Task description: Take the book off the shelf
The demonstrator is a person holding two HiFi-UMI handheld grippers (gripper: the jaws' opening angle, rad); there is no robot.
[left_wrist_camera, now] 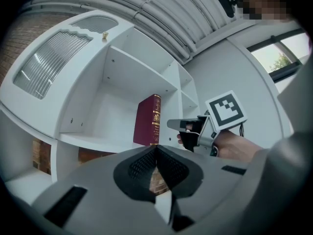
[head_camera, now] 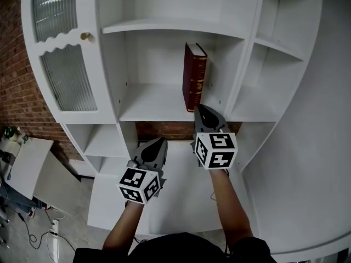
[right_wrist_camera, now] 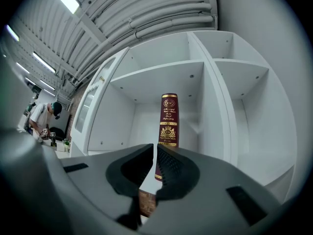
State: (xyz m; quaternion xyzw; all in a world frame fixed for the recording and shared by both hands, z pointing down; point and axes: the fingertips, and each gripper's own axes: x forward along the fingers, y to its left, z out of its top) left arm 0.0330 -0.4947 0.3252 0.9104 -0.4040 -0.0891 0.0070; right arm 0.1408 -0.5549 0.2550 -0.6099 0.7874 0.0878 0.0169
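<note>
Book (head_camera: 194, 76), dark red with gold tooling on the spine, stands upright on the middle board of the white shelf unit (head_camera: 148, 103). It is at the right of the central compartment, spine out, near the right divider but apart from it.

My right gripper (head_camera: 198, 109) points at the foot of the spine from just in front of the board's edge. Its 2 jaws are pressed together on nothing, and the right gripper view has the book (right_wrist_camera: 168, 126) straight beyond their tips (right_wrist_camera: 155, 148).

My left gripper (head_camera: 162, 141) hangs lower and to the left, under the board. Its jaws (left_wrist_camera: 156, 148) are also clenched and empty, with the book (left_wrist_camera: 148, 120) and the right gripper (left_wrist_camera: 172, 125) ahead of them.

A ribbed glass door (head_camera: 63, 75) with a brass knob (head_camera: 85, 36) closes the unit's left side, and a brick wall (head_camera: 16, 86) stands beside it.
</note>
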